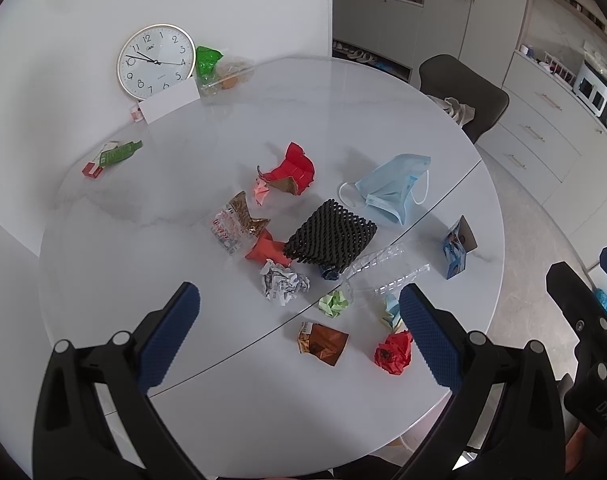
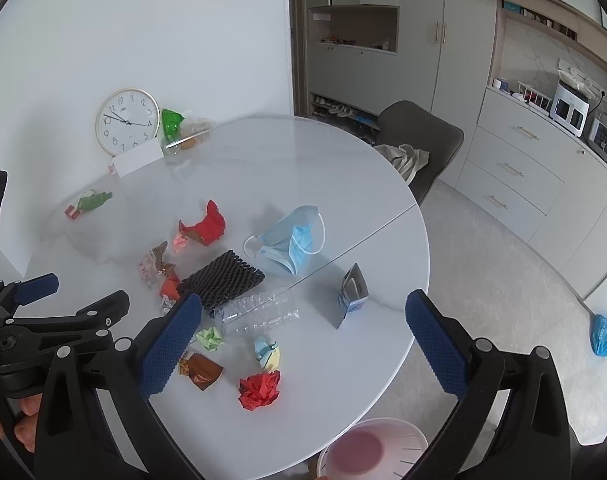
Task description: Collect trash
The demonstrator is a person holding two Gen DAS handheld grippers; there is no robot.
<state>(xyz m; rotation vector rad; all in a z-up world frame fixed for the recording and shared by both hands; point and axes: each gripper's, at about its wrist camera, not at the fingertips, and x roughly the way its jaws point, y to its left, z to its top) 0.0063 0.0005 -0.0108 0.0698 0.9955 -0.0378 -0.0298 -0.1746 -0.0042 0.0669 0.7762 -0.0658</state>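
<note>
Trash lies scattered on a round white table (image 1: 223, 128): a black foam net (image 1: 331, 236), a blue face mask (image 1: 395, 188), a red paper ball (image 1: 393, 354), a brown wrapper (image 1: 323, 342), a white crumpled paper (image 1: 283, 284), a green paper scrap (image 1: 334, 303), a crushed clear bottle (image 2: 259, 312) and a small blue carton (image 1: 459, 246). My left gripper (image 1: 299, 336) is open and empty above the near trash. My right gripper (image 2: 303, 344) is open and empty over the near table edge, above the red paper ball (image 2: 260, 390).
A wall clock (image 1: 156, 61), a white card (image 1: 169, 101) and a green bag (image 1: 206, 60) stand at the table's far side. A red-green pack (image 1: 109, 156) lies at the left. A pink bin (image 2: 373, 448) sits below the near edge. A grey chair (image 2: 419, 140) stands beyond the table.
</note>
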